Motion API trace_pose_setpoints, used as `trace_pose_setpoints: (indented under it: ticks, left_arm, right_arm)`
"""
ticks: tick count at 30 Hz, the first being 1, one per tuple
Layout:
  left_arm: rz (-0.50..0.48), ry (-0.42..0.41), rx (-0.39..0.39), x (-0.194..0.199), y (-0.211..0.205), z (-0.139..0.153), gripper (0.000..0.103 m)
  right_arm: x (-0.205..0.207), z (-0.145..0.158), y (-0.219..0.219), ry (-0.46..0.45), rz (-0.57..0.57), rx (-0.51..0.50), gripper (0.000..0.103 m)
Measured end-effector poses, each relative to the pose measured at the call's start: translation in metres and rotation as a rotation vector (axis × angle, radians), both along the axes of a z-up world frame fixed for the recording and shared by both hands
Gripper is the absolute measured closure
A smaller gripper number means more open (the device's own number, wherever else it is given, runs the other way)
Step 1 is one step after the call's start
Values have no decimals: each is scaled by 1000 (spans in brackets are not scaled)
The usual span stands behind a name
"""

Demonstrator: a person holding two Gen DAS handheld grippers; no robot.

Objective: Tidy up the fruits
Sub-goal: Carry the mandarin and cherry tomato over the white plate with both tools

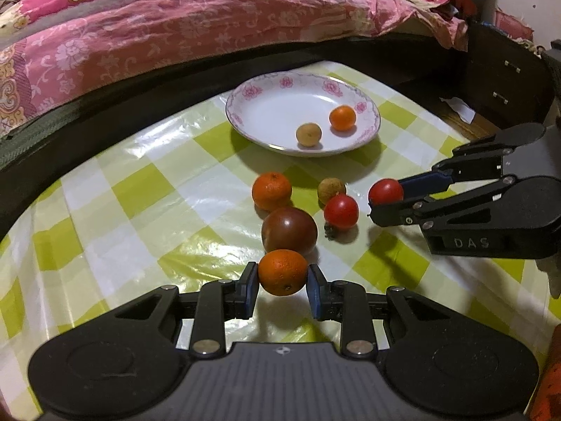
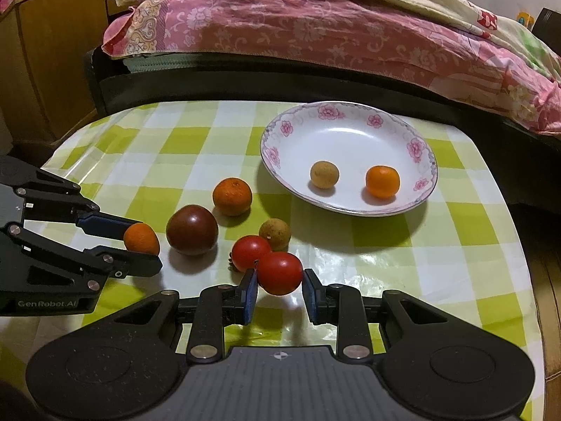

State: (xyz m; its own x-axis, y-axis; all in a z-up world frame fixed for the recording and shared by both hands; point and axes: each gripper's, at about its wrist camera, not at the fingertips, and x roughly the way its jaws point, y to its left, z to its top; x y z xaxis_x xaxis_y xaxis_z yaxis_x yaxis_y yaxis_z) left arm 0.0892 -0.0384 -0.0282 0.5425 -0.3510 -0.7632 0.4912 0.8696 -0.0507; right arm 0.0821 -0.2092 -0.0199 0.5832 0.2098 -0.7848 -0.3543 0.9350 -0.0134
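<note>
My left gripper point(image 1: 282, 286) is shut on a small orange point(image 1: 282, 272), held just above the checked table; it also shows in the right wrist view point(image 2: 141, 238). My right gripper point(image 2: 279, 289) is shut on a red tomato point(image 2: 279, 273), also seen in the left wrist view point(image 1: 385, 192). A floral white plate point(image 1: 245, 96) holds a tan longan point(image 1: 308, 134) and a small orange point(image 1: 342, 117). On the table between plate and grippers lie an orange point(image 1: 271, 190), a dark tomato point(image 1: 289, 231), a red tomato point(image 1: 341, 211) and a longan point(image 1: 330, 189).
The table wears a green and white checked cloth point(image 2: 455, 256). A bed with pink floral bedding point(image 2: 315, 35) runs along the far side. A wooden cabinet point(image 2: 52, 63) stands at far left in the right wrist view; dark drawers point(image 1: 501, 80) at right in the left one.
</note>
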Motion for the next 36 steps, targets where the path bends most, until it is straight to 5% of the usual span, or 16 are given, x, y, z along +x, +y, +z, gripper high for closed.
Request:
trace_pose_setpoints:
  ticks: [23, 36]
  left_arm:
    - [7, -137, -12, 59, -45, 33, 66]
    - [23, -91, 10, 96, -64, 13, 66]
  right_arm:
    - [25, 21, -13, -107, -86, 27, 79]
    - [57, 2, -30, -80, -146, 14, 79]
